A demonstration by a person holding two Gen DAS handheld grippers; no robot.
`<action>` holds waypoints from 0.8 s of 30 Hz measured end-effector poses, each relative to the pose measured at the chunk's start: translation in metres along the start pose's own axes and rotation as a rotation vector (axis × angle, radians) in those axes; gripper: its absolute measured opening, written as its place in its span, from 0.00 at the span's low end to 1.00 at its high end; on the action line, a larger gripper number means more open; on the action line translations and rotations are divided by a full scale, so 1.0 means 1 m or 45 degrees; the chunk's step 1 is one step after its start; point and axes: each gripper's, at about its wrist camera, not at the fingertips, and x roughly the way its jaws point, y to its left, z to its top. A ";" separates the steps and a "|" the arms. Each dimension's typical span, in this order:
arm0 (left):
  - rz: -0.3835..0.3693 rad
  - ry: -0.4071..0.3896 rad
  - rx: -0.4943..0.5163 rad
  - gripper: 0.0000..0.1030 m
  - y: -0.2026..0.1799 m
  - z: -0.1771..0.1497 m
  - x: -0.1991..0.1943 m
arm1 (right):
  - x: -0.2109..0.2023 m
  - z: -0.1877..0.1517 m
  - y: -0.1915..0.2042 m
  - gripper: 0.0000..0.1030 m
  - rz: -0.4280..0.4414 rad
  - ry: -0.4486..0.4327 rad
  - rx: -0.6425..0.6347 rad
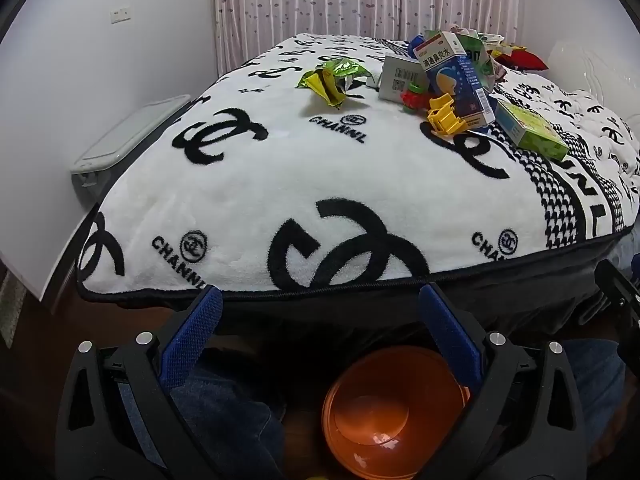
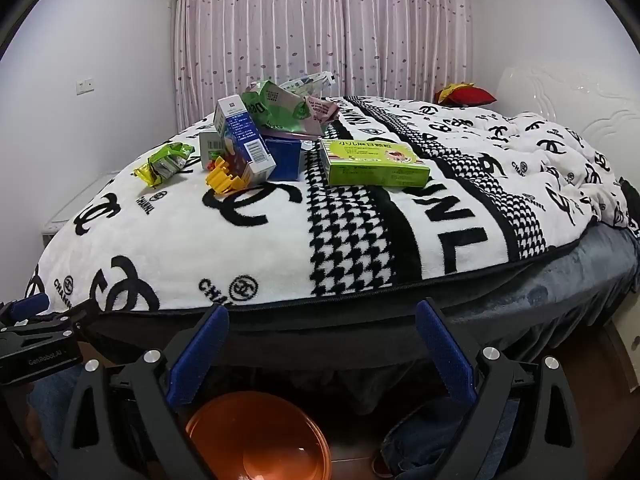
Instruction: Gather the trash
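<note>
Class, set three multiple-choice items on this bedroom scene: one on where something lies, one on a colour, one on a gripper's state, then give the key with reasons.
1. Where does the green box lie?
A. on the blanket
B. in the bowl
C. on the floor

2. What colour is the bowl below the bed edge?
A. blue
B. orange
C. white

3. How is the right gripper?
A. shut on a wrapper
B. shut, empty
C. open, empty

Key: 1 A, it rests flat on the patterned blanket; 2 B, both views show orange; 3 C, fingers spread wide with nothing between.

Pile of trash on the bed blanket, blue box (image 2: 244, 140) leaning, flat green box (image 2: 376, 162) beside it, crumpled green wrapper (image 2: 166, 162) apart, empty orange bin (image 2: 258, 436) below
</note>
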 end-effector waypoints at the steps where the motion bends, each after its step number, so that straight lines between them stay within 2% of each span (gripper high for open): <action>1: -0.001 0.001 0.001 0.93 0.000 0.000 0.000 | 0.000 0.000 0.000 0.90 0.001 0.000 0.003; 24: -0.004 0.000 0.008 0.93 -0.003 -0.001 0.001 | 0.004 -0.002 -0.003 0.90 -0.001 0.013 0.009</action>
